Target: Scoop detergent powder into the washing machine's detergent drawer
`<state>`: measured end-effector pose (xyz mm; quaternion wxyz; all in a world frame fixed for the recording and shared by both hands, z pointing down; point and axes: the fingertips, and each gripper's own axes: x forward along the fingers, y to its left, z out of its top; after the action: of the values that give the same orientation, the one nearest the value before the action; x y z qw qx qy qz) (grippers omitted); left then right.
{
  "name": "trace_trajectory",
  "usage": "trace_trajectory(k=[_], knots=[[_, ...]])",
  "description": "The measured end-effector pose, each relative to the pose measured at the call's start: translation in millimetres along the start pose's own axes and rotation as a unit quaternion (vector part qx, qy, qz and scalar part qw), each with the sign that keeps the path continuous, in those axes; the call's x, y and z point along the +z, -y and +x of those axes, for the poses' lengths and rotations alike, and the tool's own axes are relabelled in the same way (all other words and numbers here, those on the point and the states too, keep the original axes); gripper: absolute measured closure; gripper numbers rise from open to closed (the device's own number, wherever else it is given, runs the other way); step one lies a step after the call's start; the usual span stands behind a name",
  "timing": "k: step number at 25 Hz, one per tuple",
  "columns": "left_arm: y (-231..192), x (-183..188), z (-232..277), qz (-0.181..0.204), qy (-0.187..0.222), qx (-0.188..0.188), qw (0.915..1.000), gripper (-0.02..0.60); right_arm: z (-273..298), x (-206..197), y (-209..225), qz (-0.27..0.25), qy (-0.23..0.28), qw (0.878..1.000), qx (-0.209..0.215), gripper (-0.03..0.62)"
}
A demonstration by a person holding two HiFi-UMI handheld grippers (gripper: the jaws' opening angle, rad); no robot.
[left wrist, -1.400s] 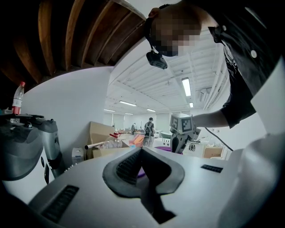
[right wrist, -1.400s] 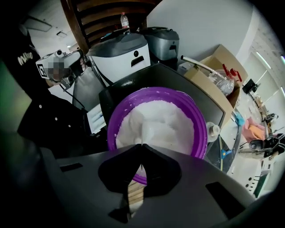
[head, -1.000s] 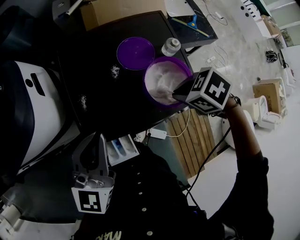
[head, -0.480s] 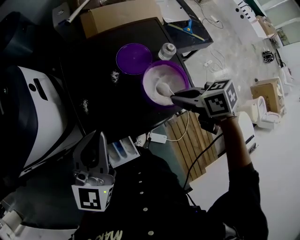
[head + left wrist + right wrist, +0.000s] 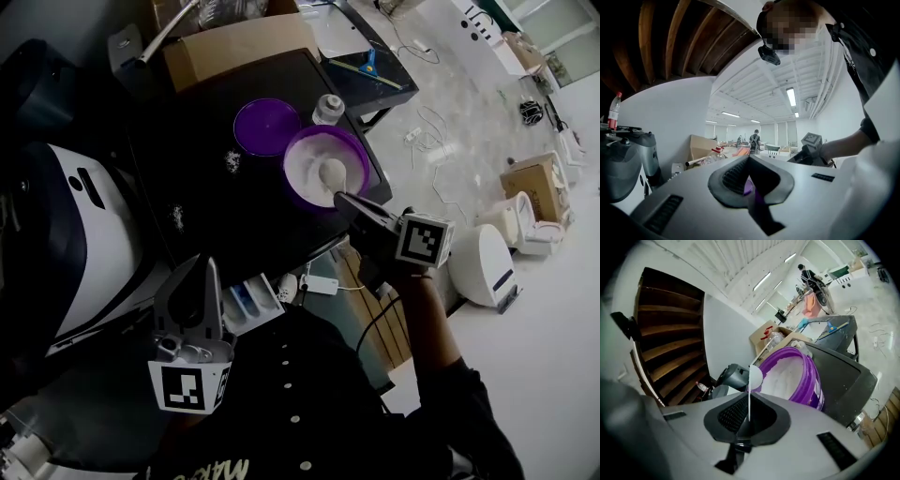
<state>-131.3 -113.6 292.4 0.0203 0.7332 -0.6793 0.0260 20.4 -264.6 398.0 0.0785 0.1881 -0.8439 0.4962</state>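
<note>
Detergent powder [image 5: 314, 161] fills most of a purple tub [image 5: 361, 150] that stands open near the right edge of the black table [image 5: 202, 112], in the upper middle of the head view. The powder is white and heaped unevenly; the right gripper view shows it reaching close to the tub's rim. The tub's purple lid [image 5: 266, 127] lies flat on the table just to the upper left, apart from the tub. A small jar with a white cap [image 5: 326, 110] stands upright just above the tub, between it and the lid.

The right gripper [image 5: 345, 199] comes in from the lower right, its jaws clamped on the thin handle of a white spoon [image 5: 333, 173]. The spoon's bowl sits over the powder inside the tub's rim. In the right gripper view the spoon [image 5: 755, 376] is seen nearly edge-on, so I cannot tell whether it carries powder.

Two small patches of spilled powder [image 5: 231, 161] lie on the table left of the lid.

The detergent drawer [image 5: 246, 302] juts out at the lower left of the frame, below the table edge and well apart from the tub. It shows a blue compartment; its contents cannot be made out. The left gripper [image 5: 202, 267] is just left of the drawer, its jaws together on nothing.
</note>
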Motion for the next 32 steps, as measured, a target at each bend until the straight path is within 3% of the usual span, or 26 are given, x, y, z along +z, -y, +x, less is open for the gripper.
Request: trace_trajectory(k=[13,23,29,32], knots=[[39.8,11.2,14.9,-0.014,0.015,-0.048,0.9986,0.566,-8.3,-15.2,-27.4,0.001,0.102,0.994,-0.031,0.560],[44.9,30.8,-13.2,0.002,0.045,-0.065,0.9969,0.566,-28.4,-58.3,-78.5,-0.024,0.111,0.993,-0.021,0.560],[42.6,18.0,-38.9,-0.001,0.036,-0.076,0.9964,0.566,-29.1,-115.1,-82.5,-0.021,0.081,0.996,-0.041,0.560],[42.8,2.2,-51.3,-0.015,0.007,-0.082,0.9965,0.566,-25.6,-145.6,-77.0,-0.010,0.064,0.997,-0.051,0.560]])
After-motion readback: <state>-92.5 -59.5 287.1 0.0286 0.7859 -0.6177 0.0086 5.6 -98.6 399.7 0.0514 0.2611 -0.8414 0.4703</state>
